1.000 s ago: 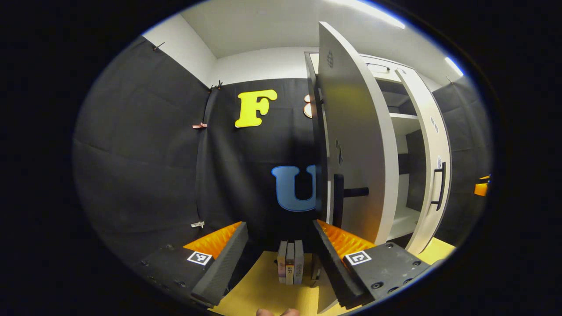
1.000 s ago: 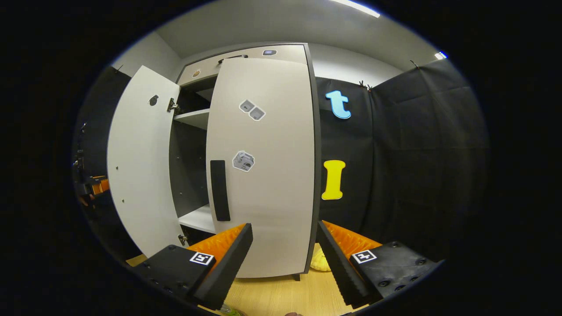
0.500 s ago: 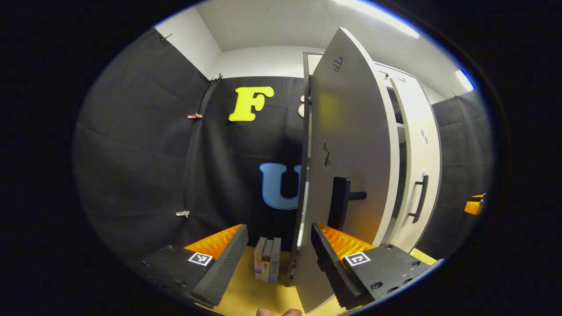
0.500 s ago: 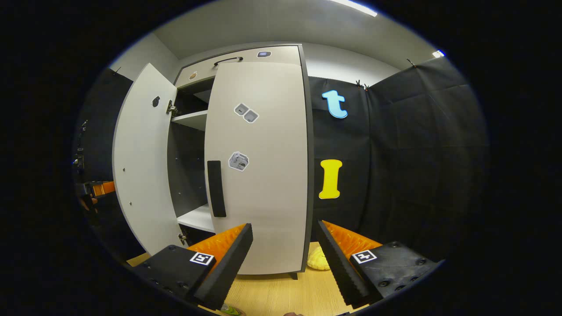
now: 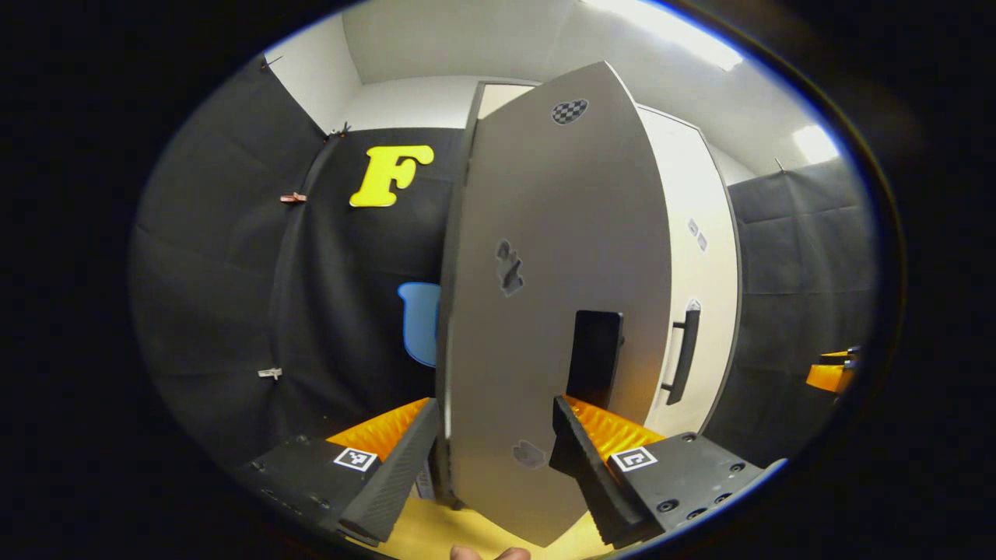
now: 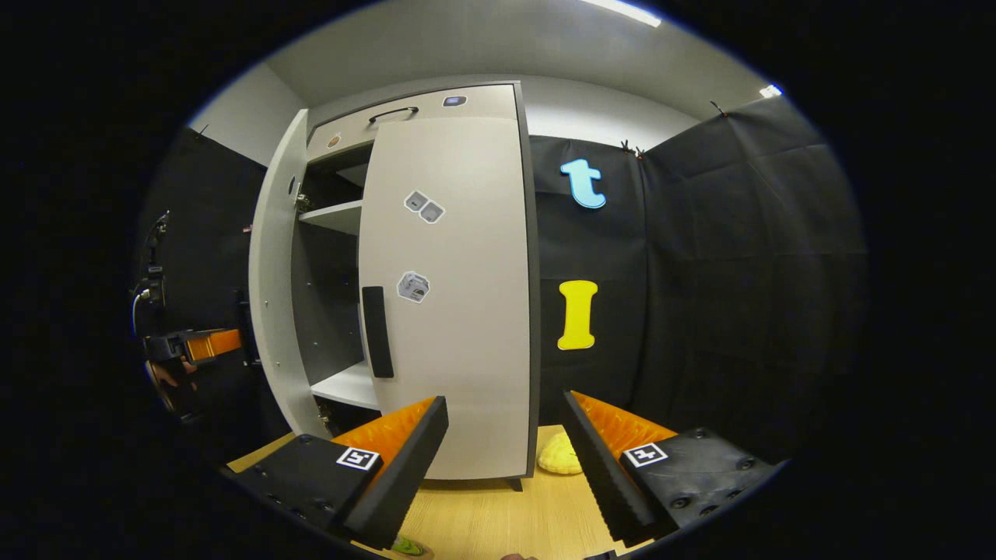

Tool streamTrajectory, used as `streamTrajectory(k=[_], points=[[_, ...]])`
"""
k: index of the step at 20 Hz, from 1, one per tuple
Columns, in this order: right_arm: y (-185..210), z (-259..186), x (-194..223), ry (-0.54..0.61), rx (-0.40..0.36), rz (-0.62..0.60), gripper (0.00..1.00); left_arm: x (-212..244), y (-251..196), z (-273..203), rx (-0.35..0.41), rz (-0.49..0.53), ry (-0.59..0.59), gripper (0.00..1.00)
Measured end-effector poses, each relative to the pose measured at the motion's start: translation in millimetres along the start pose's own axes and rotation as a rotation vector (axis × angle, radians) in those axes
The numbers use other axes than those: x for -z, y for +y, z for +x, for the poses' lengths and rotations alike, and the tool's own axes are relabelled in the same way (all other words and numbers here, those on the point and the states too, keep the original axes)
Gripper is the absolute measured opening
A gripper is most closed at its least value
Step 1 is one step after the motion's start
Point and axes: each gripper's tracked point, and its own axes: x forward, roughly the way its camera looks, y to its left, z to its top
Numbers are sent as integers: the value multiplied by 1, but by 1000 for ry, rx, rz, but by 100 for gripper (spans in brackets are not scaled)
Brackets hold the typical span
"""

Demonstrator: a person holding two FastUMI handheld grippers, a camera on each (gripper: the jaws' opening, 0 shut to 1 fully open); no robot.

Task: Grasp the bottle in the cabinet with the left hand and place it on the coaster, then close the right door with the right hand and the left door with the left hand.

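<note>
- Left gripper view, left to right: left gripper, jaws spread, level and facing the cabinet; left door stands upright between its fingers, long axis vertical, outer face toward the camera, part-way shut; its dark handle sits just above the right finger.
- Right door beyond, shut, upright.
- Right gripper view: right gripper, jaws apart, empty, level, facing the shut right door; wooden tabletop beneath.
</note>
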Motion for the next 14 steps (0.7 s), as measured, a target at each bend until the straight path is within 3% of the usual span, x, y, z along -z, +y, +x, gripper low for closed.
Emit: streamTrajectory(k=[3, 14], points=[[-14, -5, -4, -4, 14, 5, 98, 2, -25, 14, 28, 12, 0, 93], [-29, -10, -15, -16, 15, 8, 98, 7, -48, 30, 1, 24, 4, 89]])
